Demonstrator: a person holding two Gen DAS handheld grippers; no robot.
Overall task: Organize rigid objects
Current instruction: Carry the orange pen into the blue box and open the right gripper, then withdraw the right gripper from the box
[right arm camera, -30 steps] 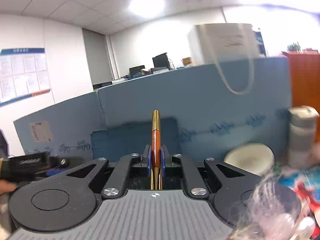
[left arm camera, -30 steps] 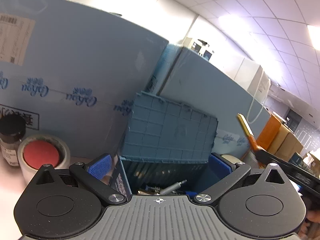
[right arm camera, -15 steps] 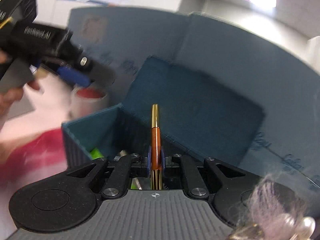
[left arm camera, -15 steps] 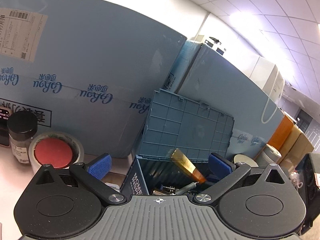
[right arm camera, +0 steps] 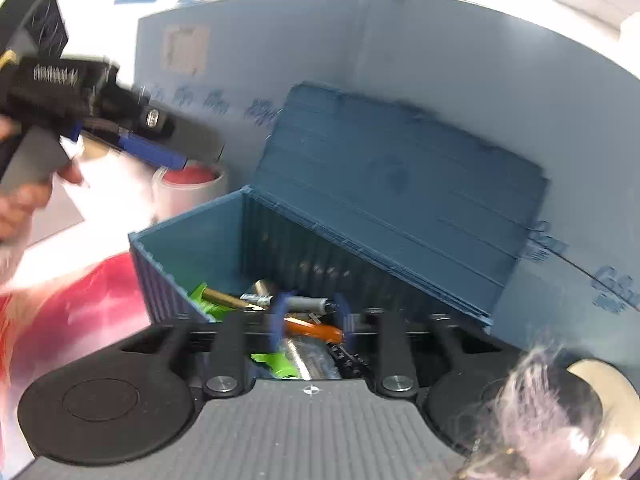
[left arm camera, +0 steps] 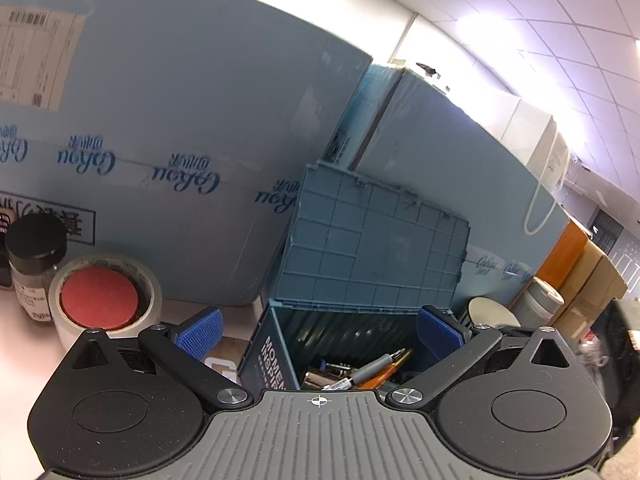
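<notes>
Orange pen (right arm camera: 314,330) lies loose in the blue box (right arm camera: 188,240) among other pens and small parts, between the parted pads of my right gripper (right arm camera: 309,322), whose jaws have just been opening and no longer press it. My left gripper (left arm camera: 318,330) hangs spread wide and empty at the box's near edge. Beyond: raised lid (left arm camera: 376,244), tape roll (left arm camera: 106,300), dark-capped jar (left arm camera: 34,256), pale blue cartons (left arm camera: 180,120).

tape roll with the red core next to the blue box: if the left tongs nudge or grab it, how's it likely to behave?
The tape roll lies flat on its broad face, so a nudge should slide it, not roll it. It is a thick rigid ring, so it probably holds shape when gripped. The glossy outer wrap may be slick against the pads. The jar stands close behind, so a push that way could bump it.
</notes>
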